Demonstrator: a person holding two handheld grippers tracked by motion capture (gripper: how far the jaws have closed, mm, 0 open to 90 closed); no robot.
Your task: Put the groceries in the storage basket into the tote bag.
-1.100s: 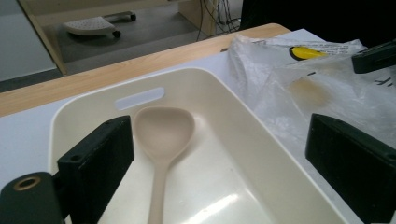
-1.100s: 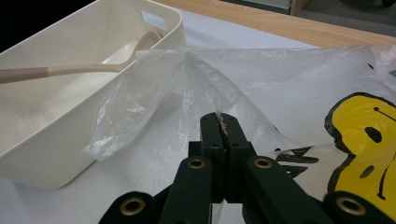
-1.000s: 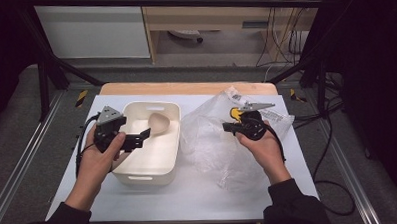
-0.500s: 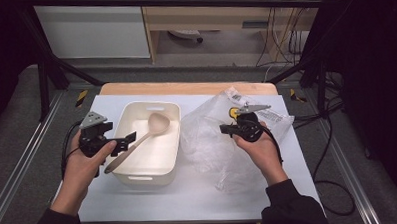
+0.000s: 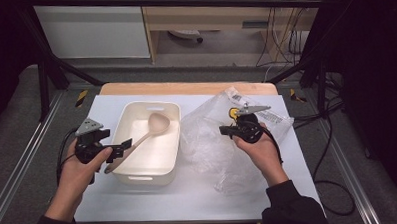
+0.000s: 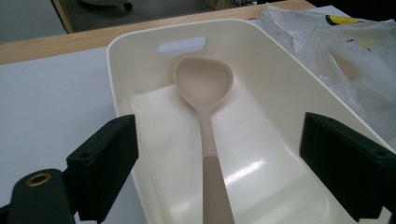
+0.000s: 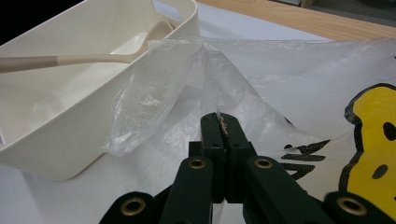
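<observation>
High view showed a pale beige spoon lying slantwise in a cream plastic tub on the counter, bowl toward the far right, handle over the near left rim. Left gripper sat by that handle, fingers apart and empty. Right gripper had its fingers clamped on a crinkled clear plastic bag with yellow print, just right of the tub.
</observation>
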